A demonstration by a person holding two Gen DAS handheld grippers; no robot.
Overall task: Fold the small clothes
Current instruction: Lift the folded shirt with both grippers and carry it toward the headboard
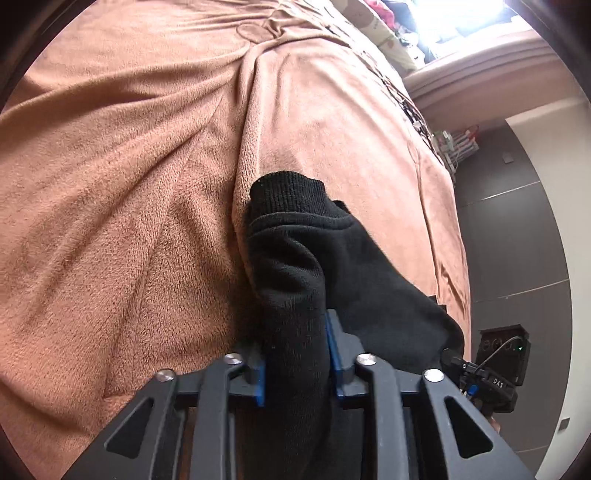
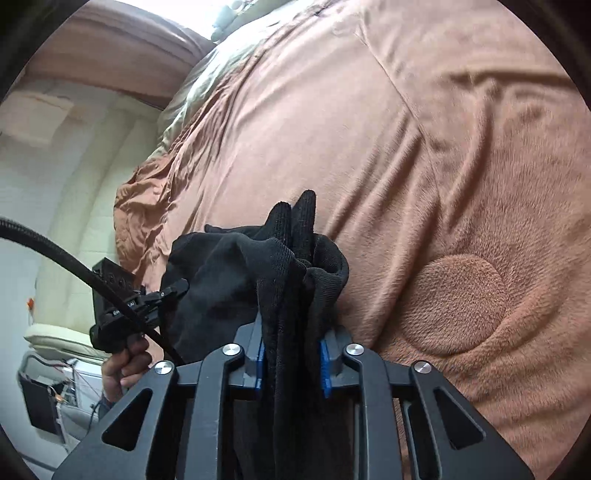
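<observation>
Black sock [image 1: 295, 266] between both fingers — blanket [image 1: 129, 184] edge near

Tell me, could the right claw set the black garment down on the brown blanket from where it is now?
Probably yes. The right claw is shut on the black garment, and the brown blanket lies bare just ahead of it. The left claw grips the same garment, so both would have to lower together.

Daylight blown out white at the window [image 1: 476, 22] in the upper right of the left wrist view, the same glare top centre in the right, soft shadows in blanket [image 1: 129, 166] folds, black fisheye corners, curved edges, slight blur throughout.
</observation>
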